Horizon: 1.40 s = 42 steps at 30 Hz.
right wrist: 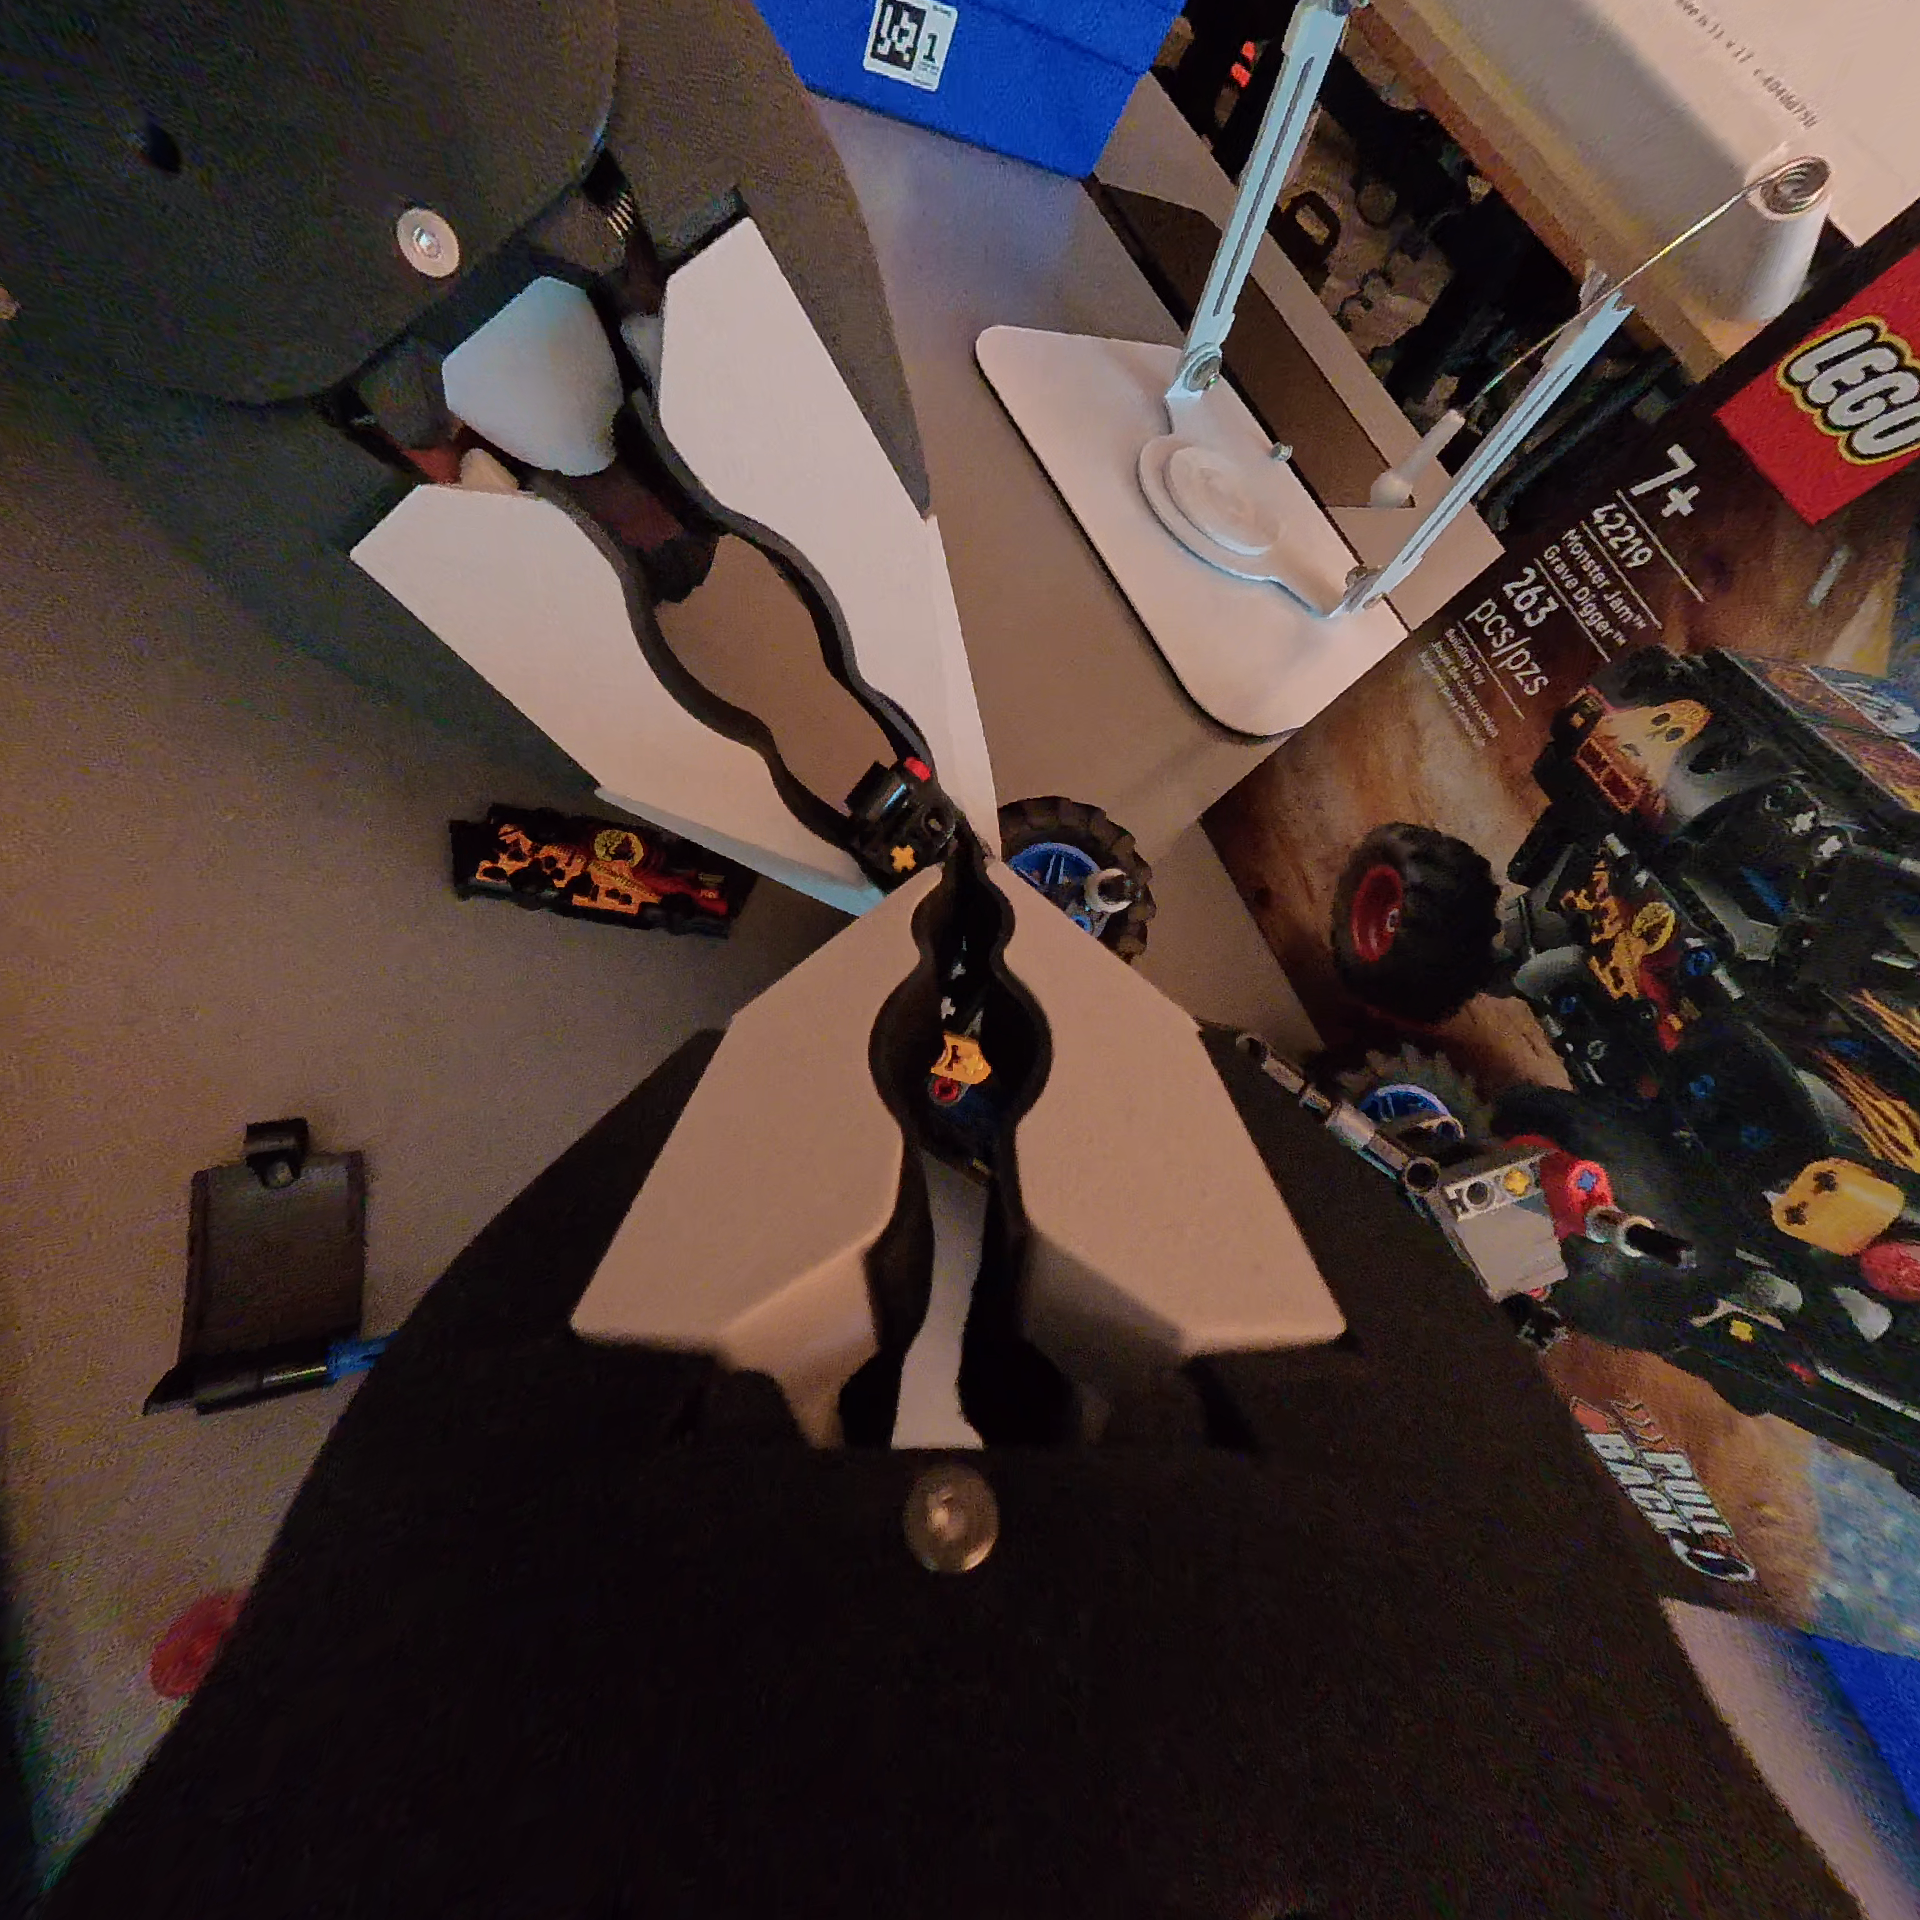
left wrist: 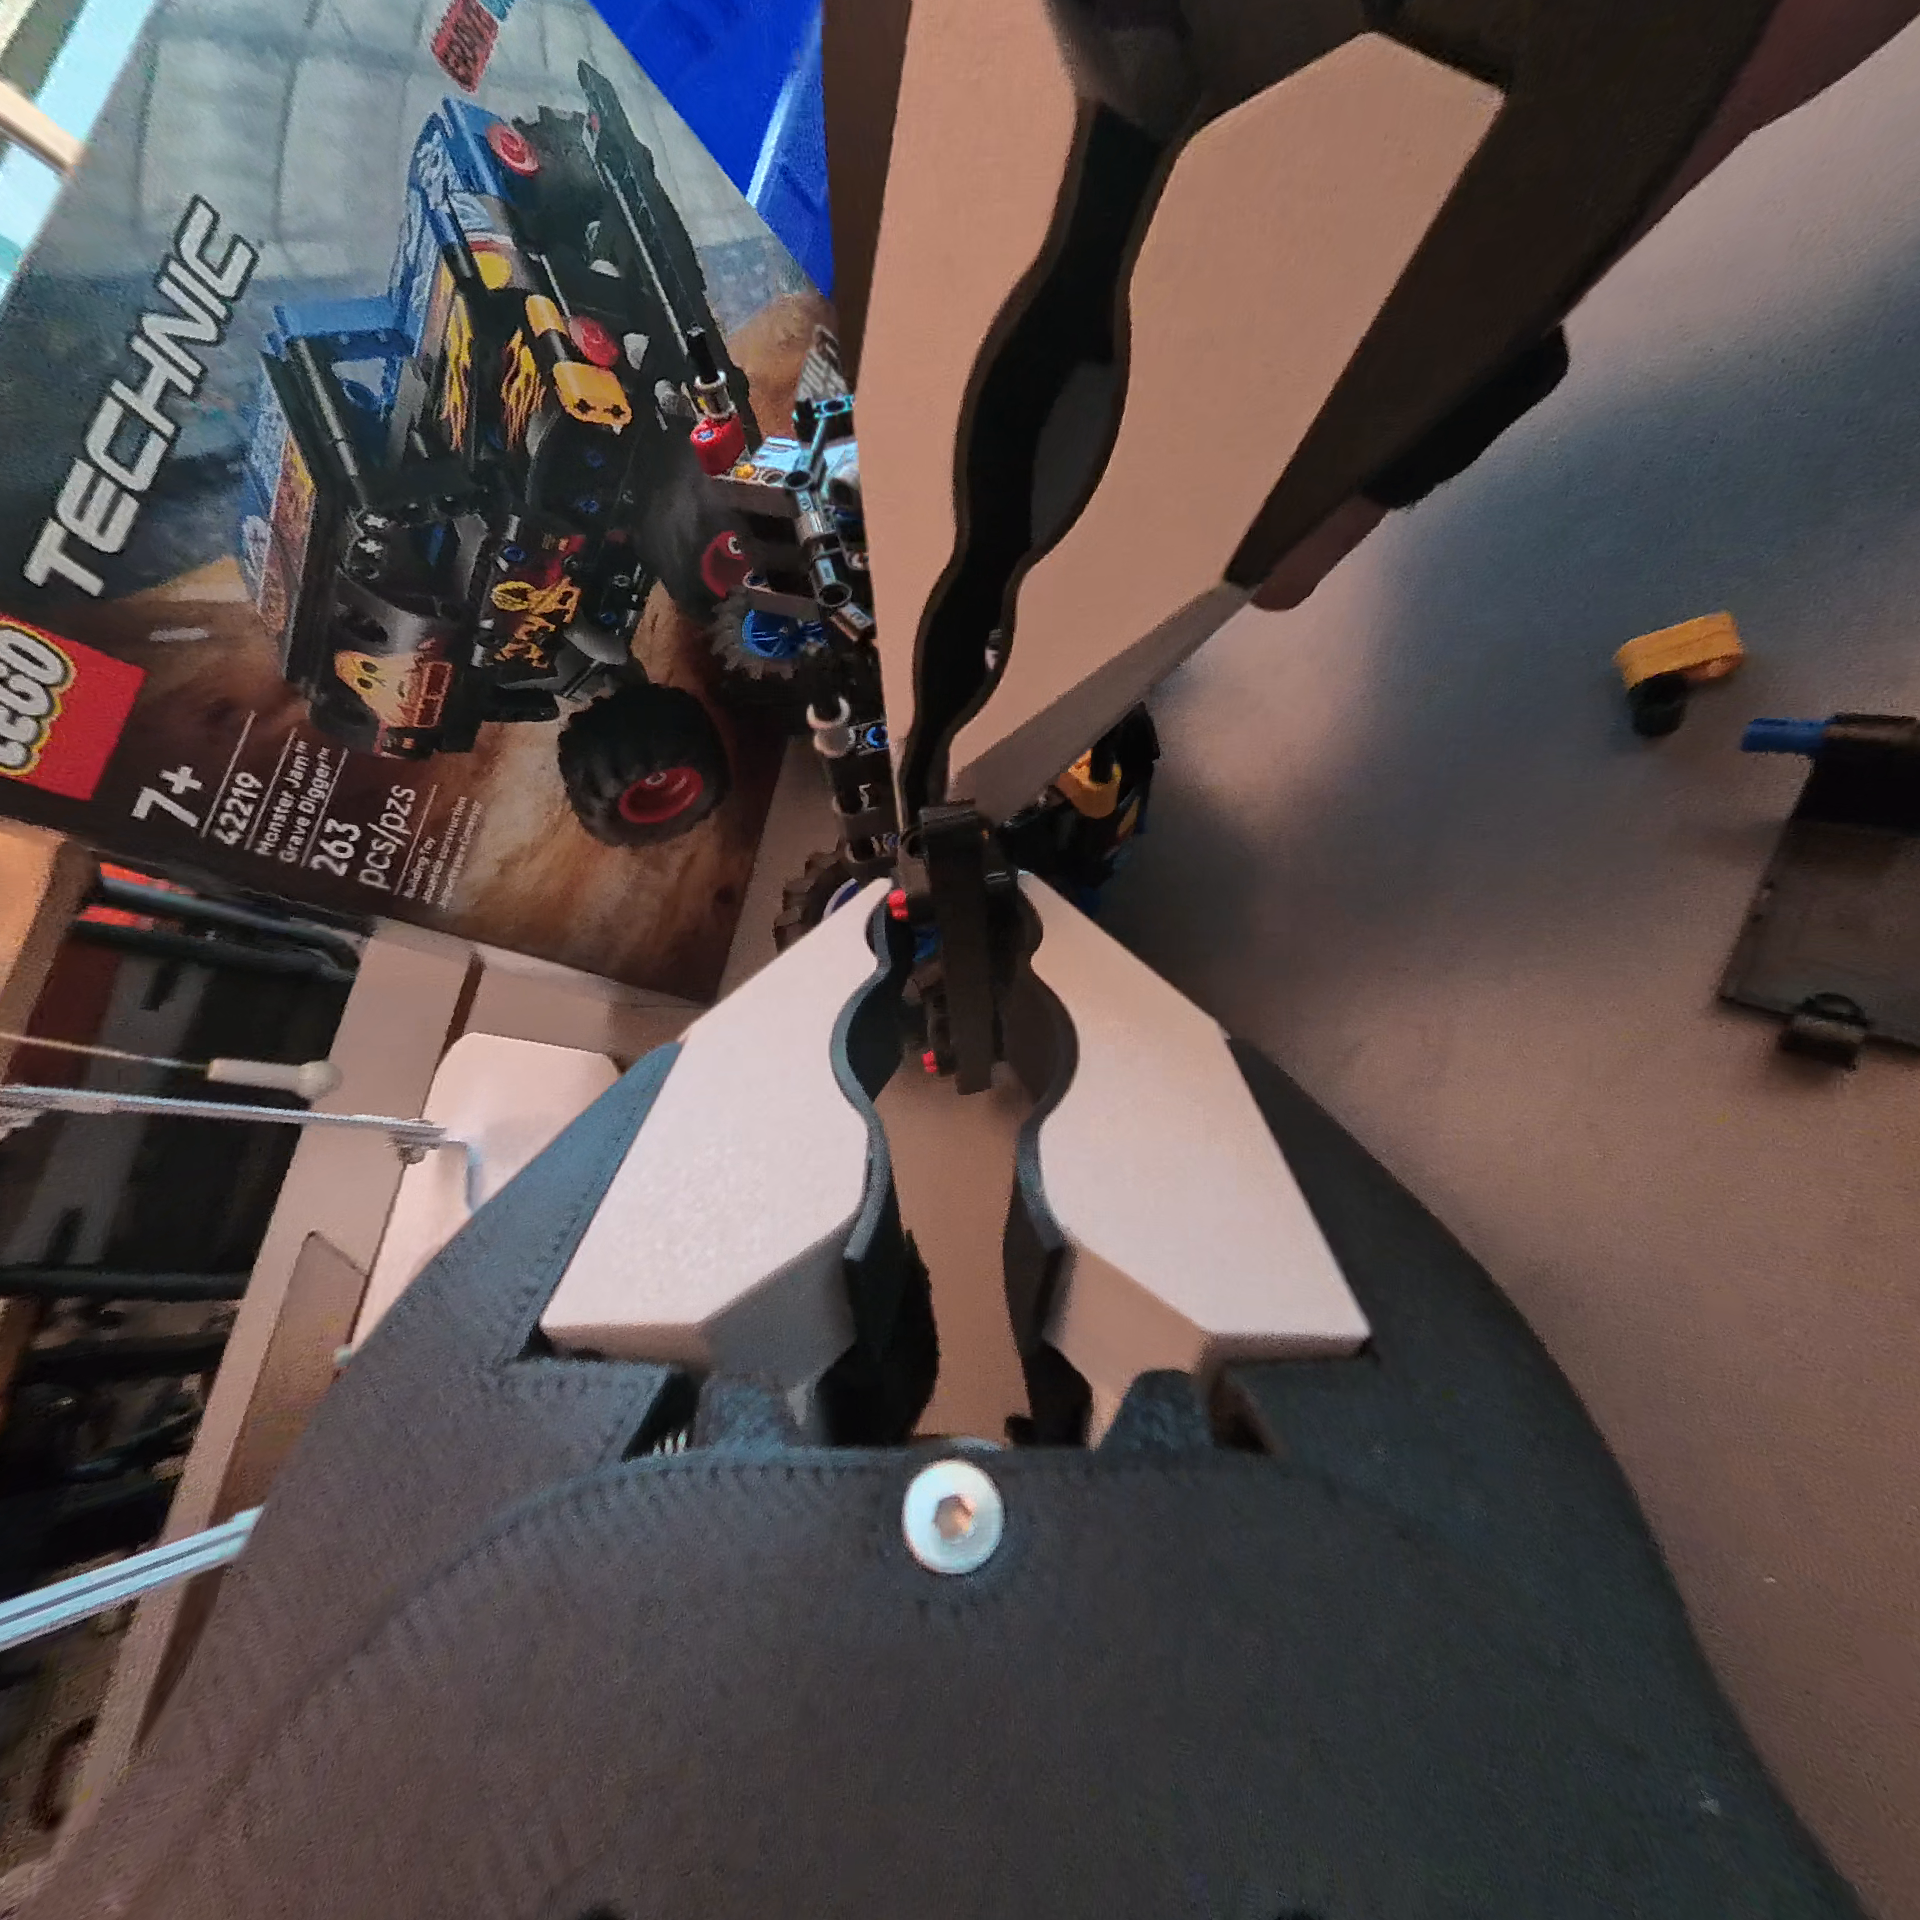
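My left gripper [left wrist: 961, 896] is shut on a small black toy-brick assembly [left wrist: 968, 966] with red pins, held above the grey table [left wrist: 1455, 1039]. My right gripper [left wrist: 925, 802] comes in from above, tip to tip with the left, and is shut on the same assembly. In the right wrist view my right gripper [right wrist: 971, 885] clamps a black beam [right wrist: 961, 977] with a yellow and a blue piece. The left gripper [right wrist: 916, 823] meets it from the upper left, gripping the end with a red pin and a yellow cross. Most of the assembly is hidden by the fingers.
A toy set box [left wrist: 364, 499] lies beside a part-built chassis [right wrist: 1496, 1205] with blue-hubbed wheels [right wrist: 1075, 873]. A black panel with a blue pin [right wrist: 270, 1257], a flame-printed panel [right wrist: 597, 868], a yellow piece [left wrist: 1678, 655], a white lamp base [right wrist: 1174, 520] and a blue bin [right wrist: 997, 73] are nearby.
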{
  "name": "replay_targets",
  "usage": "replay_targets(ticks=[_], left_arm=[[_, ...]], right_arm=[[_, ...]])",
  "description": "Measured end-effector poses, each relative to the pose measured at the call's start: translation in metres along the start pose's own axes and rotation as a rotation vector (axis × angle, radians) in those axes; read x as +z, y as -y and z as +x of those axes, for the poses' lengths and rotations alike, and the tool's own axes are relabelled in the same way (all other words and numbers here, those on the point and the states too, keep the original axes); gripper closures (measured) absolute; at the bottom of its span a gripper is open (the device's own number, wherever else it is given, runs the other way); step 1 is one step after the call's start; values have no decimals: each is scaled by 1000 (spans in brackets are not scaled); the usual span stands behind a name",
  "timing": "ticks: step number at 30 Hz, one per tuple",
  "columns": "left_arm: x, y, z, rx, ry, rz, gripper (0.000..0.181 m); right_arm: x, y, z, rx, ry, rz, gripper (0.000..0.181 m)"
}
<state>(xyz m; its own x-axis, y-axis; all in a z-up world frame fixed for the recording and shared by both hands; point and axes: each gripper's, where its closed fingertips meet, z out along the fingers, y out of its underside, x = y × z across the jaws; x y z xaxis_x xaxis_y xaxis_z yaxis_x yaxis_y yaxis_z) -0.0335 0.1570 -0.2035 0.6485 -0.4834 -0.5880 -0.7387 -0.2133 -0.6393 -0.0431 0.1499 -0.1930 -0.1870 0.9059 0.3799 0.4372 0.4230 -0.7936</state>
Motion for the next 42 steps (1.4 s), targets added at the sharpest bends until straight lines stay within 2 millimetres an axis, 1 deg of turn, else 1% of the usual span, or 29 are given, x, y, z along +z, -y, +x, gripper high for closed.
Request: replay_targets(ticks=[1, 3, 5, 6, 7, 9, 11, 13, 14, 17, 19, 21, 23, 25, 26, 29, 31, 33, 35, 37, 39, 42], left_arm=[[-1, -1, -1, 16, 14, -9, 170], [-1, -2, 1, -56, -23, 29, 169], [-4, -3, 2, -44, -46, 55, 167], [-7, -2, 2, -49, -49, 79, 167], [-8, -5, 0, -59, -49, 70, 167], [-11, -9, -5, -61, -46, 70, 167], [-15, -11, -6, -71, -73, 70, 167], [-16, -15, -9, -68, -81, 66, 167], [-17, -17, -10, -69, -85, 61, 166], [-20, -18, -13, -62, -79, 61, 158], [-25, -14, -15, -65, -78, 75, 152], [-33, -7, -20, -85, -74, 97, 145], [-40, 6, -23, -106, -82, 141, 145], [-40, 20, -25, -113, -86, 162, 142], [-36, 24, -23, -106, -93, 158, 141], [-23, 35, -23, -90, -91, 147, 140], [-14, 40, -27, -86, -86, 118, 140], [-2, 37, -29, -79, -101, 60, 139], [9, 32, -27, -88, -128, 18, 140], [14, 29, -22, -107, -160, 13, 145], [16, 24, -16, -90, -179, -15, 148], [13, 21, -6, -52, -230, -28, 163]], right_arm=[[1, 1, 0, -8, -2, -3, 181], [2, 1, -1, 14, 16, 9, 181], [2, 4, -4, 50, 46, 31, 181], [-1, 8, -4, 78, 60, 64, 181], [-8, 11, 0, 105, 57, 86, 181], [-27, 14, 9, 129, 59, 136, 181], [-41, 6, 23, 132, 14, 135, 179], [-47, -6, 34, 145, -34, 99, 158], [-48, -10, 37, 138, -44, 79, 153], [-51, -14, 42, 118, -67, 57, 152], [-57, -14, 54, 140, -109, 63, 148], [-64, -18, 72, 187, -159, 71, 142], [-66, -30, 84, 207, -191, 27, 137], [-60, -46, 91, 245, -170, -33, 128], [-57, -52, 94, 269, -154, -45, 130], [-51, -51, 95, 274, -118, -23, 146], [-44, -52, 96, 275, -98, -20, 156], [-36, -55, 92, 277, -55, -29, 176], [-36, -54, 90, 256, -50, -24, 177], [-37, -51, 83, 209, -51, -27, 177], [-36, -43, 74, 163, -57, -16, 177], [-39, -36, 66, 120, -83, -16, 177]])
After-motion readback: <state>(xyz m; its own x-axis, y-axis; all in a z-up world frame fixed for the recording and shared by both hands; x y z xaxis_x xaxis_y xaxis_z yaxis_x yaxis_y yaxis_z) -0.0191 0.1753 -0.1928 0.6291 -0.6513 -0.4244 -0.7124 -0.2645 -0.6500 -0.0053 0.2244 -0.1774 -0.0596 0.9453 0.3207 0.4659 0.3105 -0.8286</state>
